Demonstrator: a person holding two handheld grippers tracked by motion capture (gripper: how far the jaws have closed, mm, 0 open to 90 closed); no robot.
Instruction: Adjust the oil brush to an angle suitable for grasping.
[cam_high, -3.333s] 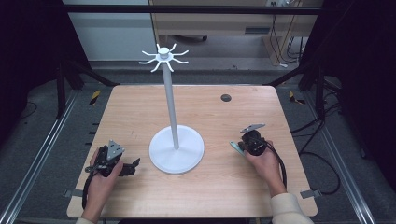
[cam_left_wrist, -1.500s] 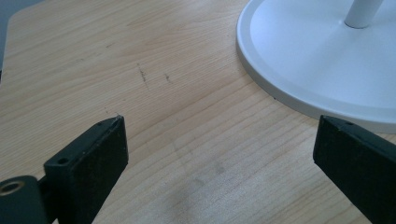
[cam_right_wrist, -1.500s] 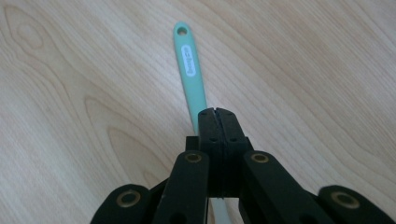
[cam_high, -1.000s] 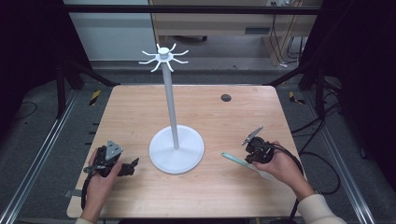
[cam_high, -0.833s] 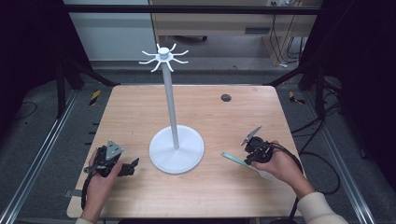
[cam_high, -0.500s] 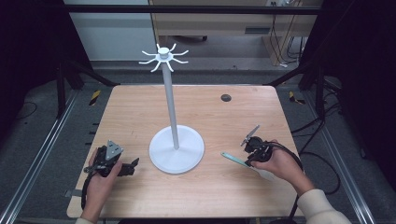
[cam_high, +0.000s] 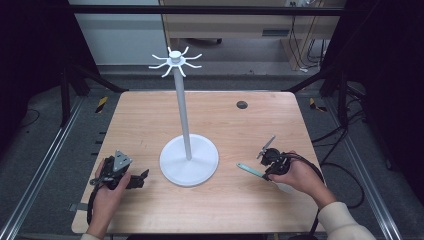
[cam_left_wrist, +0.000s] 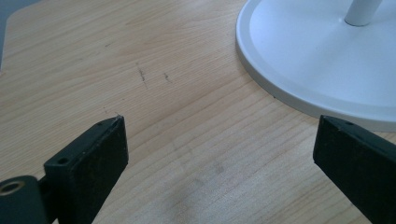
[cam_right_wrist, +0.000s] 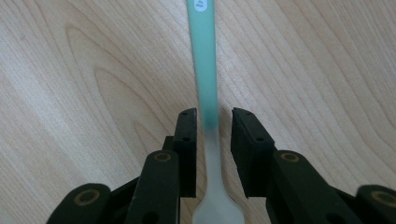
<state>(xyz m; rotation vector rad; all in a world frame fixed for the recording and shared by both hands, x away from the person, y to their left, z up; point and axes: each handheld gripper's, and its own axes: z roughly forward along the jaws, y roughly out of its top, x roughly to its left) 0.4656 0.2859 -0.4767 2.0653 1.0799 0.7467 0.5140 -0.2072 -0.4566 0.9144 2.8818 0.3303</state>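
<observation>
Left black two-jaw gripper rests low at the table's near left, held in the person's left hand, jaws spread wide. Right black two-jaw gripper, in the right hand, has just been opening; jaws stand narrowly parted, pads not pressing.

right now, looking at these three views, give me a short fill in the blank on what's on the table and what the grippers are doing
1. The green utensil handle lies between the jaws of the ____ gripper.
2. The left gripper has its jaws wide ____ with only bare table between them.
3. The tall stand with hooks on top is coloured ____.

Missing words: right; open; white
</observation>
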